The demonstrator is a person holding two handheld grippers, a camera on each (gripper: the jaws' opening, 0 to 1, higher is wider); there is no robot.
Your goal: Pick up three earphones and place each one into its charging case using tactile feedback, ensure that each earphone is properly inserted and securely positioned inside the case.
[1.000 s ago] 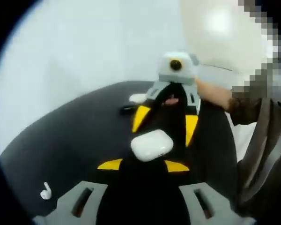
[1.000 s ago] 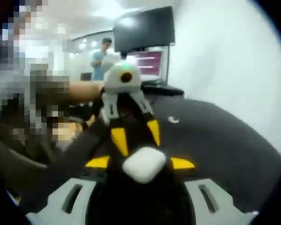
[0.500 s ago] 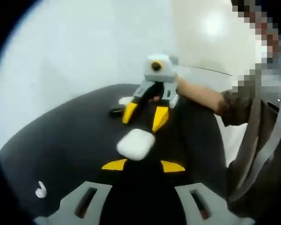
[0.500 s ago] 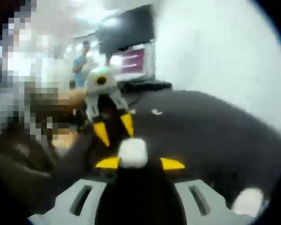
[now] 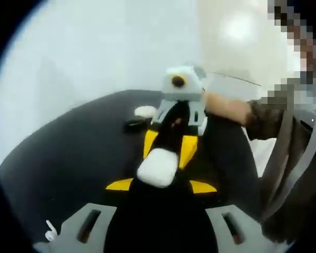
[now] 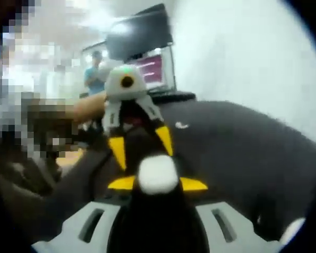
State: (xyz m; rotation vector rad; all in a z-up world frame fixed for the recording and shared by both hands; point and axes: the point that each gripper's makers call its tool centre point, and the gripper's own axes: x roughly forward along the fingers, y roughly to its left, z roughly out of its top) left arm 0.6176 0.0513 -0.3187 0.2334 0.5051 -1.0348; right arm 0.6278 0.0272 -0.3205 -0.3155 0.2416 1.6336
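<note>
A white charging case (image 5: 158,166) hangs above the black table (image 5: 68,153), gripped from two sides. My left gripper (image 5: 160,185) is shut on its near end. The right gripper (image 5: 169,147) faces it, its yellow fingers (image 5: 150,143) flanking the case's far end. In the right gripper view the same case (image 6: 158,173) sits at my right gripper (image 6: 157,183), and the left gripper (image 6: 141,147) straddles it from beyond. One loose white earphone (image 5: 51,230) lies on the table at the lower left, and it is the small white earphone (image 6: 181,125) past the grippers.
Another white case (image 5: 145,111) and a small black object (image 5: 132,125) lie at the table's far side. A white object (image 6: 292,229) sits at the lower right edge. A person's forearm (image 5: 229,108) holds the right gripper. A monitor (image 6: 142,39) and a standing person (image 6: 97,74) are behind the table.
Both views have shifted with the hands. The right gripper's fingers, slightly back from the case half a second ago, now flank it. The case stays at both grippers' tips.
</note>
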